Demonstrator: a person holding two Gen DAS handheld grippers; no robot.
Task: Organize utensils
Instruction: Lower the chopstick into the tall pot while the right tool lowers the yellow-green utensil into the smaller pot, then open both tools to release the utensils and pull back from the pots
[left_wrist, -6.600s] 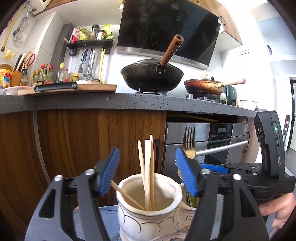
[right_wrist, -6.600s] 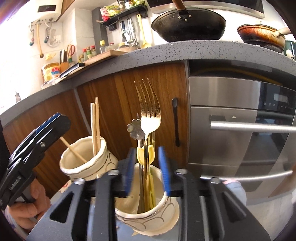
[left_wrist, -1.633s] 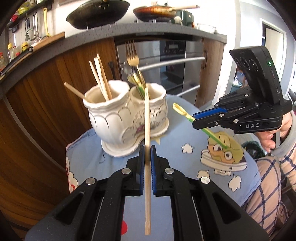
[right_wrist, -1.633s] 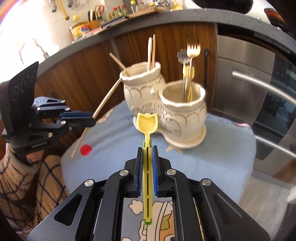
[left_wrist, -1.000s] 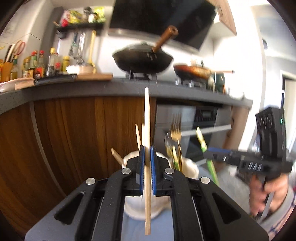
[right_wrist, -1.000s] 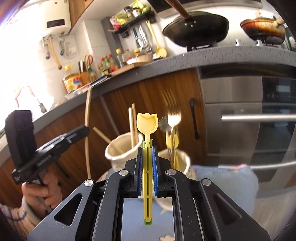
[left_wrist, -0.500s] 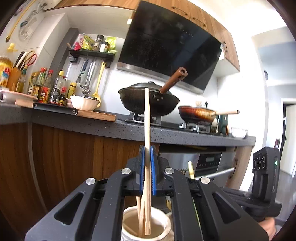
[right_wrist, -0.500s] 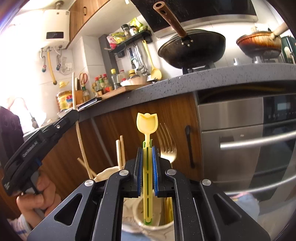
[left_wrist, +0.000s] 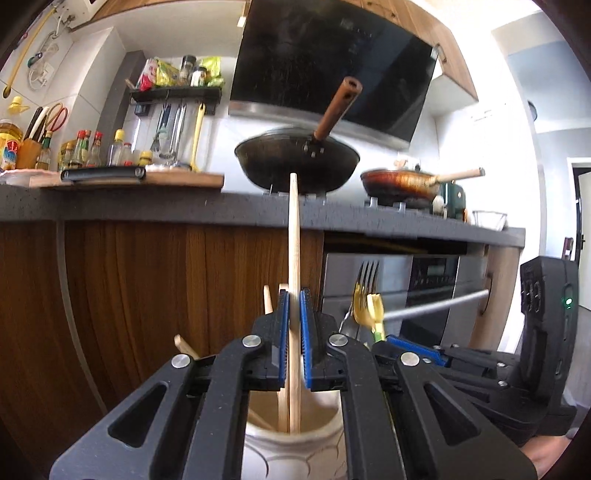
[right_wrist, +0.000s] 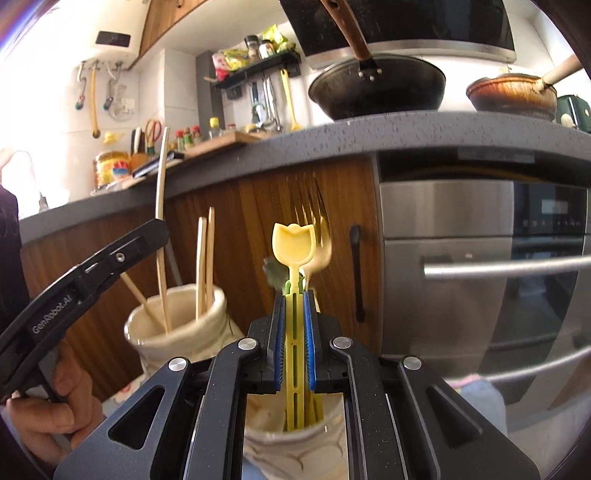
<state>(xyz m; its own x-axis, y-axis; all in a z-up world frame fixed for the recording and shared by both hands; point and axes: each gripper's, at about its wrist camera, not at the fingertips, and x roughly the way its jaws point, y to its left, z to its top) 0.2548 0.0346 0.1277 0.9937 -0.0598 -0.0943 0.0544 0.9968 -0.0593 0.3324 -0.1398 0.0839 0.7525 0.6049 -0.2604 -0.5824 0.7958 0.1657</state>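
My left gripper (left_wrist: 294, 295) is shut on a wooden chopstick (left_wrist: 293, 236) that stands upright, its lower end down inside the left cream ceramic pot (left_wrist: 295, 439) among other chopsticks. My right gripper (right_wrist: 294, 295) is shut on a yellow plastic utensil (right_wrist: 293, 245) with a tulip-shaped head, its lower end inside the right cream pot (right_wrist: 291, 441), beside a gold fork (right_wrist: 314, 225). In the right wrist view the left pot (right_wrist: 177, 325) with its chopsticks shows at left, the left gripper's body (right_wrist: 81, 280) above it, held by a hand (right_wrist: 51, 413).
A wooden cabinet front (left_wrist: 147, 295) and a steel oven (right_wrist: 480, 258) stand close behind the pots. A dark counter edge (left_wrist: 147, 210) overhangs above, bearing a wok (left_wrist: 295, 166) and a frying pan (left_wrist: 402, 182). The right gripper's body (left_wrist: 517, 369) fills the lower right of the left wrist view.
Both grippers have come down and tilted: the chopstick's lower end now sits deeper in the left pot, and the yellow utensil's lower end is deeper in the right pot.
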